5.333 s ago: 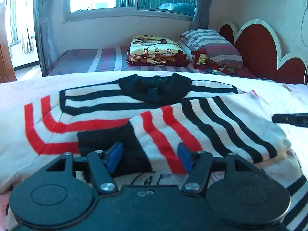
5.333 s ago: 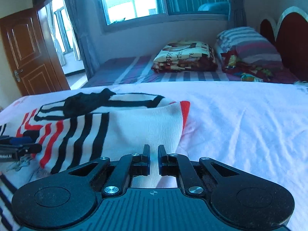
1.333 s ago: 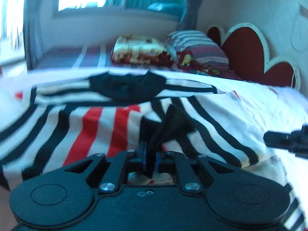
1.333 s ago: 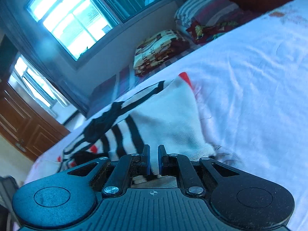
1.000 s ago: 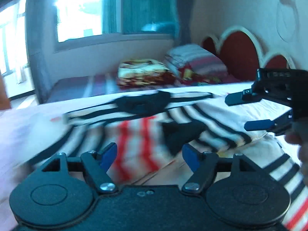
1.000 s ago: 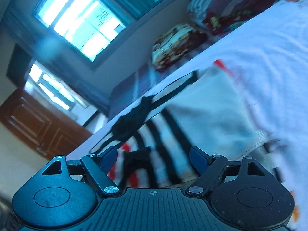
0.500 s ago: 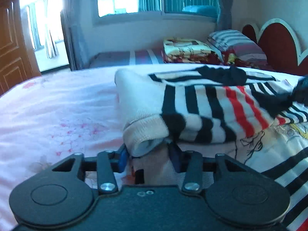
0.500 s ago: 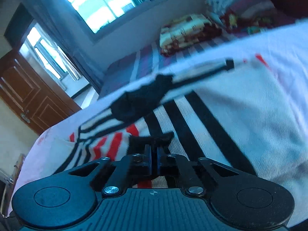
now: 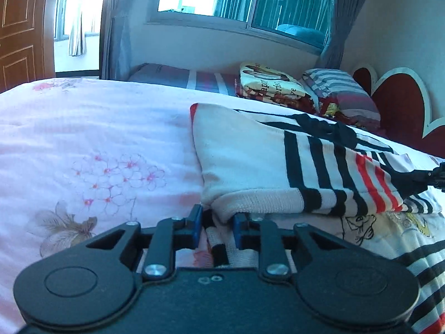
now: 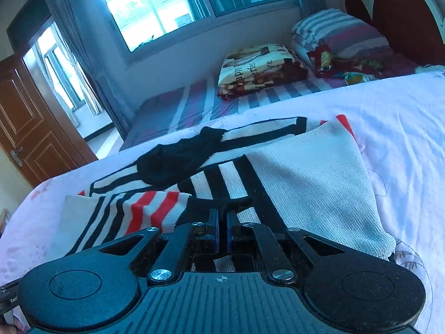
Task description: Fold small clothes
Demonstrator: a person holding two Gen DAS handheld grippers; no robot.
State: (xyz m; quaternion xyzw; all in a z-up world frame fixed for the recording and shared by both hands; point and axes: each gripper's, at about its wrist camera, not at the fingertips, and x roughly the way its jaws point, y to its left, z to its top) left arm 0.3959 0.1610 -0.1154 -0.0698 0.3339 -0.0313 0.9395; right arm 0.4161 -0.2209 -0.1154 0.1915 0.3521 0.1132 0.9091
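A small white sweater (image 9: 250,161) with black and red stripes and a black collar lies on the bed, both sleeves folded in over its body. My left gripper (image 9: 215,224) sits at the sweater's near left corner, its jaws partly closed around the ribbed hem (image 9: 258,204). My right gripper (image 10: 222,233) is shut on the black cuff (image 10: 222,204) of the sleeve folded across the sweater (image 10: 306,183). The right gripper's tip (image 9: 434,174) shows at the right edge of the left wrist view.
The bed has a pink floral sheet (image 9: 97,153). A printed cloth (image 9: 375,239) lies under the sweater's near edge. Behind is a second bed with a folded blanket (image 10: 261,66), striped pillows (image 10: 333,33) and a red headboard (image 10: 403,14). A wooden door (image 10: 30,128) stands left.
Both grippers opened and left the sleeves. The left one moved to the sweater's left hem corner and closed around it. The right one shut on the black cuff.
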